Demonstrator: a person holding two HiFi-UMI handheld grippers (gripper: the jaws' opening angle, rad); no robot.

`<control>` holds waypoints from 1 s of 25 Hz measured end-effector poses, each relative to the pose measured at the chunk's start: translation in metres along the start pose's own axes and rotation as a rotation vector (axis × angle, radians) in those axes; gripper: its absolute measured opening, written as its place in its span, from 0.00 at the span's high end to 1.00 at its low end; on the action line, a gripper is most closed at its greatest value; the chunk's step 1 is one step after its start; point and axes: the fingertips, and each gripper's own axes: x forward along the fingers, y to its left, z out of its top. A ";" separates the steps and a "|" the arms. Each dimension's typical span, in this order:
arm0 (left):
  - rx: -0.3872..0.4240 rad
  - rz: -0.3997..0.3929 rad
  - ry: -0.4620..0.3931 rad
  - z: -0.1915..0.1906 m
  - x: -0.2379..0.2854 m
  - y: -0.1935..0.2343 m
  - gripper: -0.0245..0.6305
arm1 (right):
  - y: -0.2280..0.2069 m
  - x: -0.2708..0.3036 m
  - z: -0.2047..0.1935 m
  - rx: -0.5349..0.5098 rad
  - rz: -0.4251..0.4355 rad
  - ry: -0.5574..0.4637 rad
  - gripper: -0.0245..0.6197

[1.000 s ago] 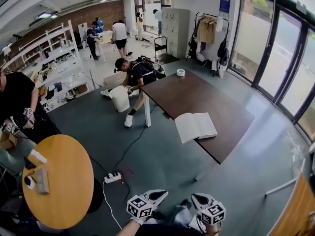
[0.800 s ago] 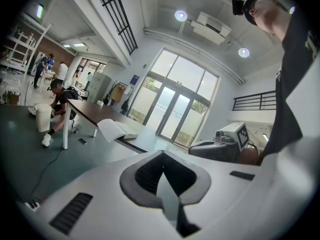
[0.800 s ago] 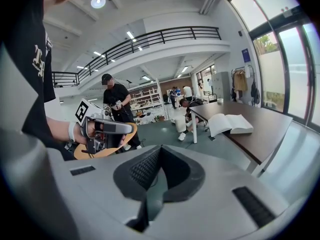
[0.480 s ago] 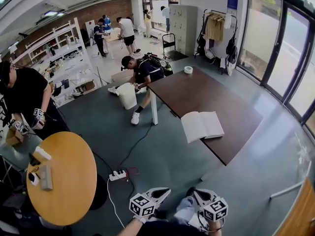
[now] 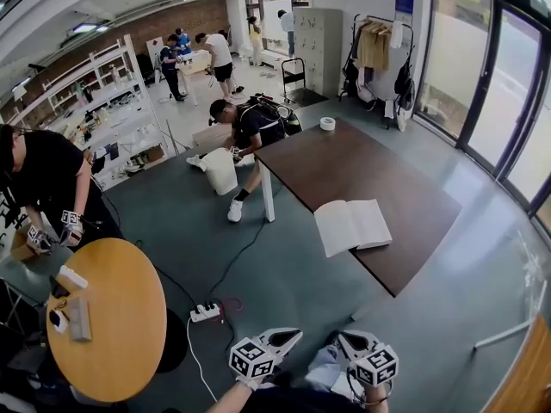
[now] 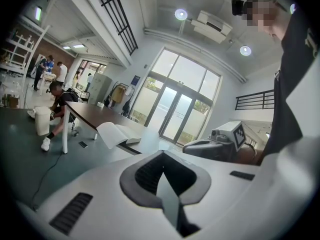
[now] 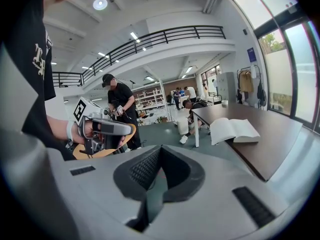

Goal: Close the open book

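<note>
- The open book [image 5: 351, 224] lies flat on the near part of the dark brown table [image 5: 362, 166]. Its pages are spread to both sides, and its near corner reaches the table's edge.
- In the left gripper view the book [image 6: 116, 133] sits well ahead, with one half of its pages arching up. In the right gripper view the book [image 7: 232, 129] shows both halves fanned out and nothing resting on them.
- We judge that the task has not started: neither cover is lifted and nothing touches the book. What is left is the approach to the table, catching one half, and folding it over onto the other.
- The left gripper [image 5: 295, 335] is held low near our body, well apart from the table. In its own view the left gripper [image 6: 162, 155] has its dark pads meeting at the tip, with nothing between them, so it is closed and empty.
- The right gripper [image 5: 339, 339] is just beside the left one and equally far from the book. In its own view the right gripper [image 7: 159, 149] likewise has its tips together and carries nothing.
- Further out, a roll of tape [image 5: 327, 124] stands at the table's far end. A person [image 5: 245, 127] bends over a white bin [image 5: 220, 171] by the table leg.
- A power strip [image 5: 205, 311] lies on the floor between us and a round wooden table [image 5: 120, 342].
</note>
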 end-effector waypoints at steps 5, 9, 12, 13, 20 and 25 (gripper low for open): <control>0.003 -0.006 -0.013 0.023 0.018 0.014 0.96 | -0.025 0.009 0.019 -0.007 -0.016 0.012 0.98; 0.007 -0.003 -0.019 0.039 0.031 0.030 0.96 | -0.043 0.020 0.038 -0.018 -0.016 -0.006 0.98; 0.006 0.000 -0.024 0.048 0.039 0.042 0.96 | -0.057 0.027 0.044 -0.014 -0.028 0.000 0.98; 0.006 0.000 -0.025 0.051 0.041 0.045 0.96 | -0.061 0.029 0.047 -0.014 -0.030 -0.001 0.98; 0.006 -0.002 -0.015 0.074 0.067 0.061 0.96 | -0.091 0.038 0.065 0.001 -0.030 -0.005 0.98; 0.010 0.002 -0.008 0.086 0.084 0.073 0.96 | -0.109 0.049 0.076 0.001 -0.022 -0.005 0.98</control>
